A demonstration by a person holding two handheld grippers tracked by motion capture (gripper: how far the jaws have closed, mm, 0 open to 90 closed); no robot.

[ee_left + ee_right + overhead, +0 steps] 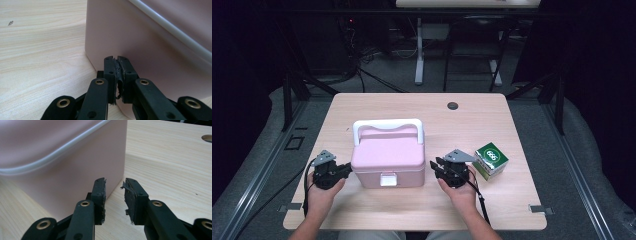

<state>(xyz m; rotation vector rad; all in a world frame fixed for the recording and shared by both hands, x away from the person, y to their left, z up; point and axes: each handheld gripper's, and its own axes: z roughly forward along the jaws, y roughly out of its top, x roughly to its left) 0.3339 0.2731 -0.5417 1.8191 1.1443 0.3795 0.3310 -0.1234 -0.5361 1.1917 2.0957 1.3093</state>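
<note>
Pink box (388,160), white handle (387,125), high view

A light wooden table (492,120) carries a pink lidded box with a white handle (388,159) near the middle of its near half. A small green-and-white carton (491,160) lies towards the right edge. A dark round grommet (453,105) sits near the far edge.

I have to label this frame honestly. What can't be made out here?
- Pink box: contents hidden by its shut lid, high view.
- Green carton: print too small, high view.
- Left gripper: whether it touches the box wall is unclear, left gripper view.
- Right gripper: likewise, right gripper view.
</note>
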